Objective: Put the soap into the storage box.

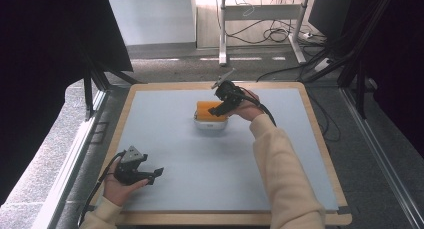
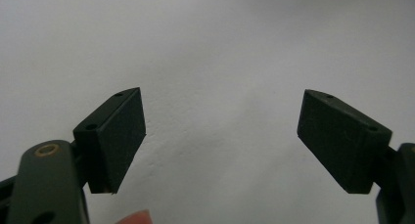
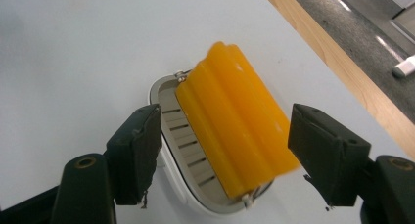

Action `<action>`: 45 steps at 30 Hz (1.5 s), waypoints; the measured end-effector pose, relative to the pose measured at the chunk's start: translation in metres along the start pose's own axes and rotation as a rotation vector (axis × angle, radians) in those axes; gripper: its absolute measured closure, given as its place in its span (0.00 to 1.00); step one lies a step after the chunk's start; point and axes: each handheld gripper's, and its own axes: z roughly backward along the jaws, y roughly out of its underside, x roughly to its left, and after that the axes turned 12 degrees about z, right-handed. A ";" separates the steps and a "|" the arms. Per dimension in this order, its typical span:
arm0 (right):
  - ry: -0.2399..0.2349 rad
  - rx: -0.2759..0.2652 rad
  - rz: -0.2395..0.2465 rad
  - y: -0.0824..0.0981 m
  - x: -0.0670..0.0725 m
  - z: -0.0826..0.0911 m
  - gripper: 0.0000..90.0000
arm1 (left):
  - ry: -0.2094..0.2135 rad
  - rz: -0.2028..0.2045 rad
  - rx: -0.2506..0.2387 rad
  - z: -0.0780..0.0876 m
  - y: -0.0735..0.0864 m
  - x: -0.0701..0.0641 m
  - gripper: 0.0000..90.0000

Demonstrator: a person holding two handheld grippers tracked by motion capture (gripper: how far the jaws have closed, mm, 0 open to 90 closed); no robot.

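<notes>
Right claw (image 3: 222, 150) released, jaws apart, pads clear of orange soap bar (image 3: 235, 121). Bar rests tilted in white slotted soap dish (image 3: 183, 150), desk (image 1: 200, 154) centre, toward far side. Left claw (image 2: 220, 136) released, near left, over bare desk.

hidden: white tray (image 3: 169, 150) far rim, behind orange lid (image 3: 235, 121) | blurred: lid's edge

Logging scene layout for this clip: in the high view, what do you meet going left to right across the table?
Left gripper, jaws open over bare table → white slotted dish with the orange block resting in it → right gripper, jaws apart at the block, with its hand.
</notes>
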 end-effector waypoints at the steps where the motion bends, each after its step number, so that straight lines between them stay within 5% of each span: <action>1: 0.009 -0.004 -0.035 0.006 0.004 0.007 0.30 | 0.001 0.001 -0.001 0.000 0.000 0.000 0.20; 5: 0.041 -0.004 -0.096 0.023 0.016 0.020 0.29 | 0.002 0.006 -0.006 0.001 -0.001 0.001 0.20; 9: 0.053 -0.014 -0.108 0.035 0.026 0.029 0.28 | 0.000 0.011 -0.011 0.002 -0.001 0.001 0.20; 14: 0.081 -0.066 -0.174 0.058 0.046 0.049 0.27 | 0.000 0.010 -0.009 0.001 0.000 0.000 0.20; 19: 0.103 -0.072 -0.181 0.074 0.061 0.060 0.26 | -0.002 0.009 -0.008 0.001 0.000 0.000 0.20; 31: 0.156 -0.093 -0.297 0.155 0.111 0.086 0.26 | -0.014 0.007 -0.005 0.001 0.000 0.000 0.20; 35: 0.186 -0.095 -0.335 0.175 0.116 0.083 0.26 | -0.013 0.007 -0.002 0.000 0.000 -0.001 0.20; 45: 0.243 -0.104 -0.339 0.183 0.112 0.084 0.24 | -0.019 -0.002 -0.002 0.000 -0.002 0.000 0.20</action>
